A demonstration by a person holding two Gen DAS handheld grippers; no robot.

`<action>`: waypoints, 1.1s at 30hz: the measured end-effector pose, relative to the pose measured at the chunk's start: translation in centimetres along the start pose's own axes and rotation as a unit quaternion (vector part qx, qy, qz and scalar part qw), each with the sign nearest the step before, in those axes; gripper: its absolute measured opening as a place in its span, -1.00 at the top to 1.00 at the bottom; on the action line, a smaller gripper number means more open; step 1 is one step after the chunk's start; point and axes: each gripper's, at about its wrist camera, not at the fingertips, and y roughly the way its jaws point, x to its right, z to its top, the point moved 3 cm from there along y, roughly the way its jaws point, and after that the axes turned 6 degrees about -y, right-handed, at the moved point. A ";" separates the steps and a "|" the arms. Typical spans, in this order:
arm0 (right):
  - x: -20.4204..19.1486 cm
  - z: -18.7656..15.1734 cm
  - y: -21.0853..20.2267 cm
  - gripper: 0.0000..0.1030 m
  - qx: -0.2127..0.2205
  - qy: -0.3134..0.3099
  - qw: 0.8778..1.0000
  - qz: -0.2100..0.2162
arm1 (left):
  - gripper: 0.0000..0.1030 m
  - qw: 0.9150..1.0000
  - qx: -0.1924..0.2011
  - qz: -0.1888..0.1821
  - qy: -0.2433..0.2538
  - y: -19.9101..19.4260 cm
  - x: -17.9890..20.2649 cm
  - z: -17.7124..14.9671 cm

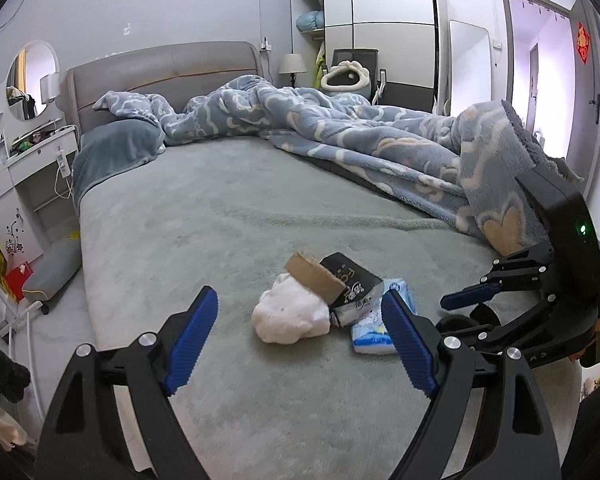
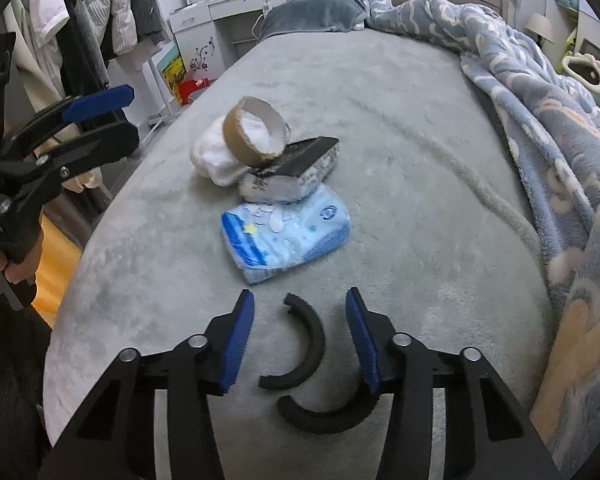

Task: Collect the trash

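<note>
A pile of trash lies on the grey bed (image 1: 220,220): a crumpled white tissue (image 1: 290,314), a brown cardboard tape ring (image 1: 316,278), a black box (image 1: 354,284) and a light blue tissue pack (image 1: 374,330). My left gripper (image 1: 300,340) is open, just in front of the pile. In the right wrist view the ring (image 2: 256,132), box (image 2: 296,168), tissue (image 2: 214,156) and blue pack (image 2: 284,232) lie ahead. My right gripper (image 2: 300,340) is open around two black curved foam pieces (image 2: 306,344) lying on the bed.
A rumpled blue blanket (image 1: 360,136) covers the bed's right side. A white dressing table (image 1: 24,160) stands left of the bed. Hanging clothes (image 2: 112,4) are at the left in the right wrist view. A wardrobe (image 1: 384,28) and a doorway (image 1: 540,60) are at the back.
</note>
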 end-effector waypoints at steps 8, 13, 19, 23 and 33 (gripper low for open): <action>0.5 -0.7 0.7 0.68 -0.019 -0.016 1.000 0.019 | -0.67 1.000 -0.006 0.005 -0.001 2.1 0.5 0.3; 0.9 -0.3 -0.1 0.72 0.001 -0.014 0.999 0.038 | -0.67 1.000 -0.009 0.009 -0.007 3.4 0.6 0.5; 2.6 0.5 -1.5 0.73 0.040 0.015 0.998 0.049 | -0.67 0.999 -0.015 0.037 0.016 5.0 1.0 0.6; 3.5 0.8 -1.7 0.73 0.050 0.024 0.997 0.051 | -0.67 0.997 -0.018 0.057 0.044 5.9 1.5 0.7; 4.1 1.0 -1.3 0.80 0.036 0.028 0.996 0.076 | -0.67 0.990 -0.028 0.075 0.113 7.4 2.3 0.5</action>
